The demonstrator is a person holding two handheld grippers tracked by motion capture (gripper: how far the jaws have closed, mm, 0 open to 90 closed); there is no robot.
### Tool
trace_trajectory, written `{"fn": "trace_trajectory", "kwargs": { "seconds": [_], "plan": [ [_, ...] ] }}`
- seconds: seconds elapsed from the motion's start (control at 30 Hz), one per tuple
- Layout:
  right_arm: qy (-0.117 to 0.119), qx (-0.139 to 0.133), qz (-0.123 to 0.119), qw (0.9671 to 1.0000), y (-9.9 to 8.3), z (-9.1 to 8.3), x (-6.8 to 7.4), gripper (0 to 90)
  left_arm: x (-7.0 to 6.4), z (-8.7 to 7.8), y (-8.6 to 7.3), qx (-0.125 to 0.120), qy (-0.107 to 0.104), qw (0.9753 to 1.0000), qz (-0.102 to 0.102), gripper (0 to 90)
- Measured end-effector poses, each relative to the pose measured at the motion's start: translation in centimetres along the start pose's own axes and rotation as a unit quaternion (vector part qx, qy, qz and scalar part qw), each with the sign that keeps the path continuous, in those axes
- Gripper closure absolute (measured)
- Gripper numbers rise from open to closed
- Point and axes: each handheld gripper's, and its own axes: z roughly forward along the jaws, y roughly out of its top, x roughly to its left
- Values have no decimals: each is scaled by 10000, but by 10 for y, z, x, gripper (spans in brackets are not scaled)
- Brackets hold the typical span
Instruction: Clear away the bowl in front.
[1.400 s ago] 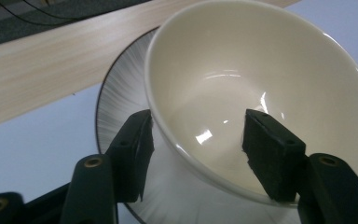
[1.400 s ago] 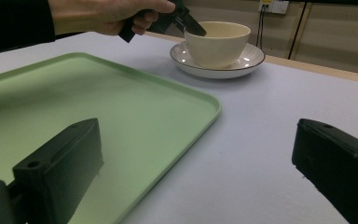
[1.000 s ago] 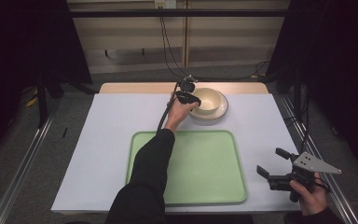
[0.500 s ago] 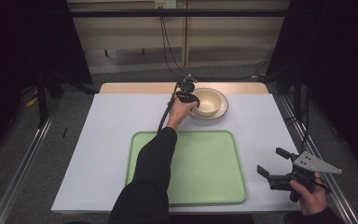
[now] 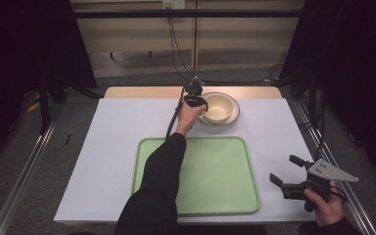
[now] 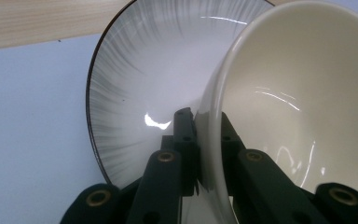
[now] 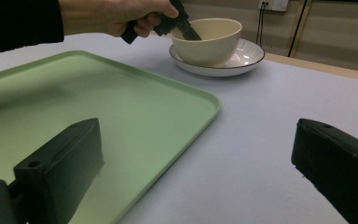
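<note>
A cream bowl (image 5: pixel 218 107) sits on a grey-streaked plate (image 5: pixel 235 115) with a dark rim, at the back middle of the table. My left gripper (image 5: pixel 201 104) is shut on the bowl's near-left rim. In the left gripper view the jaws of the left gripper (image 6: pixel 204 122) stand either side of the bowl (image 6: pixel 298 93) wall, above the plate (image 6: pixel 140 70). My right gripper (image 5: pixel 282 168) hangs open at the front right, holding nothing. In the right gripper view the right gripper (image 7: pixel 196 126) faces the bowl (image 7: pixel 209 39) and plate (image 7: pixel 244 56) across the table.
A pale green tray (image 5: pixel 215 171) lies empty at the front middle, its right edge beside the right gripper. The tray (image 7: pixel 74 93) spreads to the left in the right gripper view. A white sheet (image 5: pixel 112 137) covers the table, with a wooden strip along the back edge.
</note>
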Motion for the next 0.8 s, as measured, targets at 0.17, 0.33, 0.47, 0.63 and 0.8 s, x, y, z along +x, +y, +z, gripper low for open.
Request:
{"fn": "trace_trajectory", "kwargs": {
  "seconds": [0.17,0.33,0.47,0.63,0.8],
  "plan": [
    [-4,2,4,10000,0,0,0,15,0,-2,0,-32,-28,10000,-26,841],
    [-14,7,1,10000,0,0,0,15,1,-4,-1,-3,-67,10000,-26,840],
    [-4,9,19,10000,0,0,0,15,1,-6,-1,14,2,10000,-76,840],
    [-3,0,17,10000,0,0,-1,15,4,-12,0,-127,-54,9998,-138,839],
    [0,-3,27,10000,0,0,-1,15,8,-20,0,-136,-66,9998,-124,839]
  ]
}}
